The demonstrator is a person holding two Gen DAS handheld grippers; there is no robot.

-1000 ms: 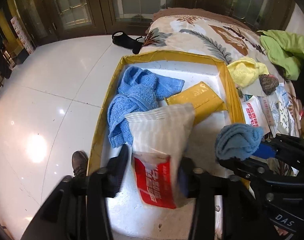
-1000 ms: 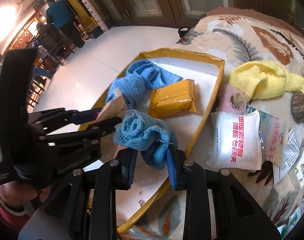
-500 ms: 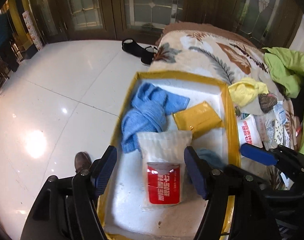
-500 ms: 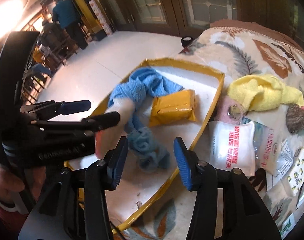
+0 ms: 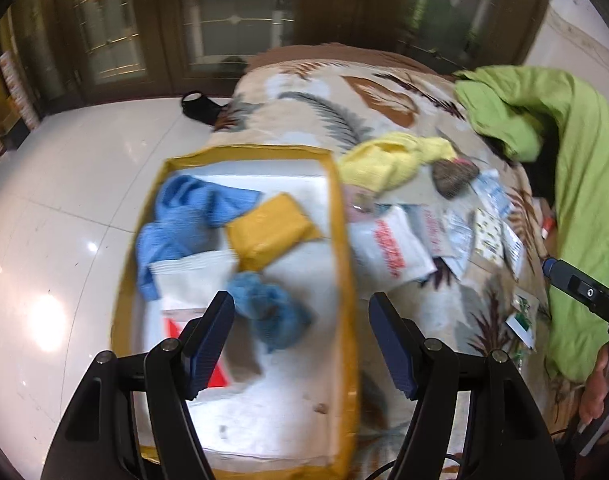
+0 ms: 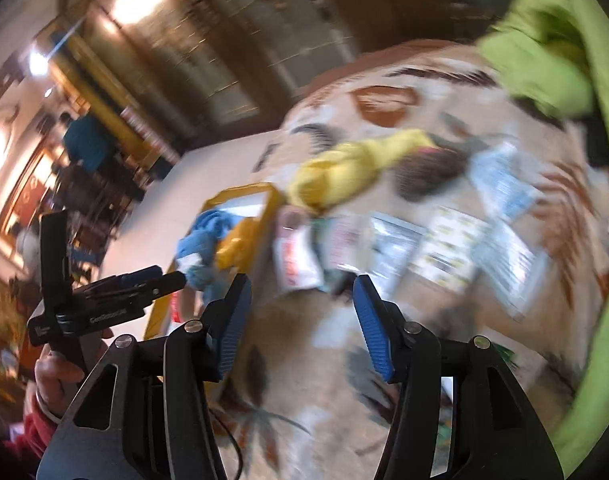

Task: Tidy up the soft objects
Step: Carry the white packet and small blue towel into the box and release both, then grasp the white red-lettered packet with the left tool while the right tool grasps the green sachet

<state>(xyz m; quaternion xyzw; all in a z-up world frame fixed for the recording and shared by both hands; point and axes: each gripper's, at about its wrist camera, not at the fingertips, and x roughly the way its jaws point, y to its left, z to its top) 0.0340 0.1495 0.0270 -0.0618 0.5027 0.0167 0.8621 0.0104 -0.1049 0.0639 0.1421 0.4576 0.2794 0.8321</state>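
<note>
A yellow-rimmed white tray point(image 5: 342, 240) lies on a leaf-patterned blanket. In it are a blue towel point(image 5: 184, 216), a yellow packet point(image 5: 270, 236), a white and red packet point(image 5: 188, 280) and a small blue cloth point(image 5: 270, 310). My left gripper point(image 5: 302, 338) is open and empty above the tray's near end. My right gripper point(image 6: 302, 324) is open and empty above the blanket, right of the tray point(image 6: 270, 204). A yellow towel point(image 5: 388, 160), a white packet with red print point(image 5: 390, 246) and a brown fuzzy thing point(image 5: 450, 176) lie on the blanket. The right wrist view is blurred.
Several flat packets and leaflets point(image 5: 484, 232) are spread on the blanket right of the tray. A green cloth point(image 5: 564, 152) is heaped at the right. The white tiled floor point(image 5: 56, 208) lies left of the bed, with a black shoe point(image 5: 198, 106) on it.
Both grippers opened: the left let go of the white and red packet, the right let go of the small blue cloth, both now in the tray. Both grippers then swung right, toward the blanket.
</note>
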